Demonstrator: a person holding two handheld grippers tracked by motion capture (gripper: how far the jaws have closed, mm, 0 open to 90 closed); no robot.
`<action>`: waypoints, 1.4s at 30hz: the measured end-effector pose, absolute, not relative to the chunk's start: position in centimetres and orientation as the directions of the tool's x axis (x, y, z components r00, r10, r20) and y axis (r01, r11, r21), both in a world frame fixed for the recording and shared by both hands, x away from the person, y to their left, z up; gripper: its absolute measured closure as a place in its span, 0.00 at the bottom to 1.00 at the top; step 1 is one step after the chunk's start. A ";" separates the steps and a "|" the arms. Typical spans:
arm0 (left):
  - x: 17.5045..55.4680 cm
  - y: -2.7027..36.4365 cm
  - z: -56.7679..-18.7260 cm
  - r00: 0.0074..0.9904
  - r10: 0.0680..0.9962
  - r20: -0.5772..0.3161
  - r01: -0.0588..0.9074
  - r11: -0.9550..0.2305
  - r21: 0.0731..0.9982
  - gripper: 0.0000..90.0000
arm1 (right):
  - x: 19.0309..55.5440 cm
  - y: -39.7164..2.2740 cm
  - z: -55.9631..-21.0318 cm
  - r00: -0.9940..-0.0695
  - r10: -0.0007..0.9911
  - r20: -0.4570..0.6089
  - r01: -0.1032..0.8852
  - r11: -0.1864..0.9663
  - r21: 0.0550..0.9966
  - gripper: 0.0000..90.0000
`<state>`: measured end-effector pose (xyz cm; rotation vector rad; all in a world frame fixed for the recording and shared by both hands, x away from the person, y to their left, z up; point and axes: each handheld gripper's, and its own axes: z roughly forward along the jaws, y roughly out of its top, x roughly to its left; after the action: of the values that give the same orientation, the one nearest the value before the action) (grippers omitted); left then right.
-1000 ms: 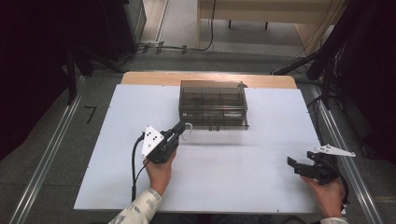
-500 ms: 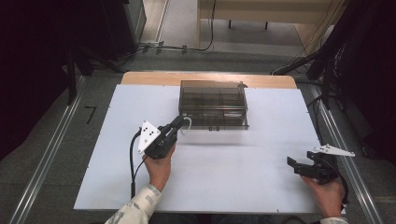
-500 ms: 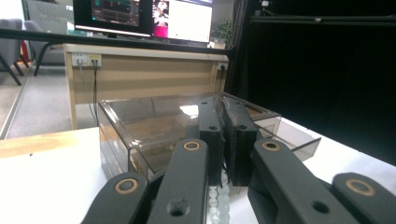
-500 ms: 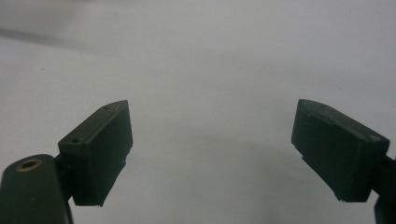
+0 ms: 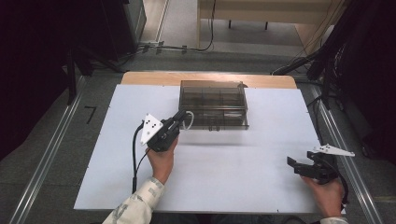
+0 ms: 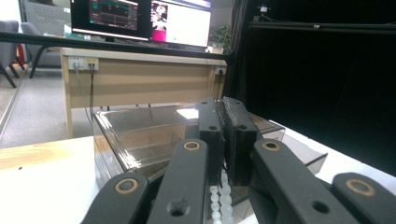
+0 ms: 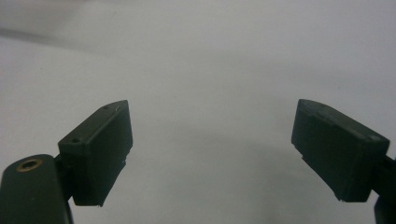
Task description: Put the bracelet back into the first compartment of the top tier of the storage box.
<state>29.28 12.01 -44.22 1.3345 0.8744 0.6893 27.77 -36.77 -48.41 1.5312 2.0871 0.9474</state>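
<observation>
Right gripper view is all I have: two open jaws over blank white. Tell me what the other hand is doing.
Observer: The left gripper sits by the near left corner of a smoky transparent box, jaws pressed together on a string of white beads.
Operator: Say where the beads hang.
Observer: In the left gripper view they dangle below the jaws, in front of the box's near wall; whether they touch the table is cut off.
Operator: Describe the box.
Observer: It is split into compartments, and those I can see into look empty. It stands toward the far side of the white table.
Operator: Place my gripper.
Observer: The right gripper is near the table's right edge, far from the box.
</observation>
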 end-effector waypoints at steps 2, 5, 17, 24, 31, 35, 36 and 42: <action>29.6 11.9 -44.1 0.524 0.839 -0.148 0.062 0.135 0.989 0.97 | 27.7 -36.8 -48.4 -0.332 0.940 0.084 0.681 0.177 0.710 0.12; 30.0 11.6 -44.1 0.522 0.841 -0.145 0.066 0.130 0.989 0.97 | 27.8 -36.8 -48.4 -0.334 0.939 0.083 0.680 0.179 0.711 0.12; 31.3 10.9 -44.8 0.505 0.850 -0.151 0.100 0.116 0.988 0.97 | 27.8 -36.7 -48.4 -0.337 0.938 0.082 0.679 0.182 0.711 0.12; 32.0 10.9 -45.3 0.482 0.864 -0.148 0.135 0.094 0.986 0.97 | 27.8 -36.7 -48.4 -0.339 0.937 0.081 0.677 0.183 0.712 0.12; 32.4 11.0 -45.7 0.460 0.875 -0.151 0.187 0.070 0.980 0.97 | 27.8 -36.7 -48.4 -0.337 0.938 0.082 0.680 0.182 0.711 0.12; 32.6 11.1 -46.0 0.447 0.882 -0.149 0.211 0.058 0.976 0.97 | 27.8 -36.7 -48.4 -0.338 0.938 0.083 0.680 0.182 0.710 0.12; 32.7 11.1 -46.0 0.446 0.882 -0.152 0.213 0.060 0.975 0.97 | 27.8 -36.7 -48.4 -0.338 0.938 0.083 0.680 0.182 0.710 0.12; 33.0 11.1 -45.8 0.424 0.894 -0.146 0.235 0.048 0.971 0.97 | 27.8 -36.7 -48.4 -0.338 0.937 0.084 0.680 0.182 0.710 0.12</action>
<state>32.96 11.08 -45.85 1.4711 1.0605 0.6843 27.80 -36.73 -48.40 1.5256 2.0931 0.9503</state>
